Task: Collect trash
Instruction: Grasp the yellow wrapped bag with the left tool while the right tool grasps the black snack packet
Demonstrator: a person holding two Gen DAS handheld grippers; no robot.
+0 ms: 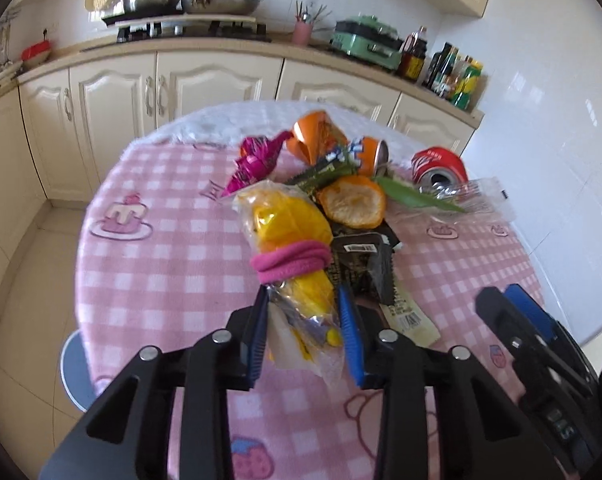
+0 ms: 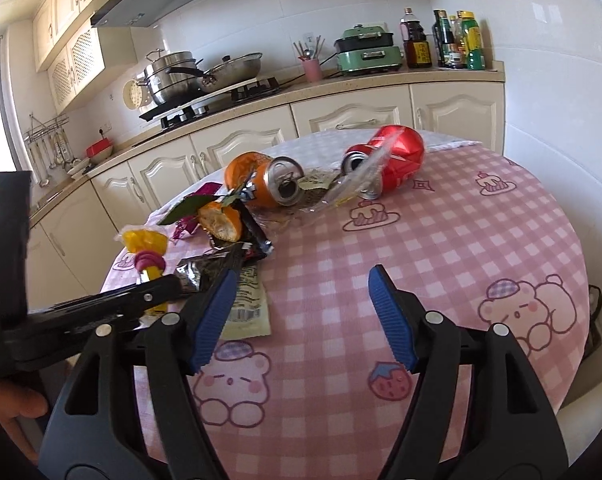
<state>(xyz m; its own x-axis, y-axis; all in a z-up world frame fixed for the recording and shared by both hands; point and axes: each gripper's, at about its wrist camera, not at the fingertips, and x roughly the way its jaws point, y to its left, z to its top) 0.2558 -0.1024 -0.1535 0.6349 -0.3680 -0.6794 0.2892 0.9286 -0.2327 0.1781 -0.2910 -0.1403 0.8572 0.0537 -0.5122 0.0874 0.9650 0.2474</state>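
A yellow plastic bag (image 1: 289,220) tied with a pink hair band (image 1: 289,264) lies at the near end of a trash heap on the pink checked table (image 2: 461,240). My left gripper (image 1: 303,290) is shut on the bag's tail, with a blue pad pressing on each side. Behind the bag lie an orange peel (image 1: 353,204), a black wrapper (image 1: 365,256), a magenta foil wrapper (image 1: 257,164), an orange can (image 2: 269,184) and a crushed red can (image 2: 397,156). My right gripper (image 2: 304,273) hovers open over bare cloth, right of the heap, nothing between its fingers.
A pale barcode wrapper (image 2: 249,308) lies beside the left gripper (image 2: 157,278). Clear plastic (image 2: 357,184) leans on the red can. Cream cabinets and a counter (image 2: 341,88) with stove, pots and bottles stand behind the table. A blue stool (image 1: 73,372) sits below its left edge.
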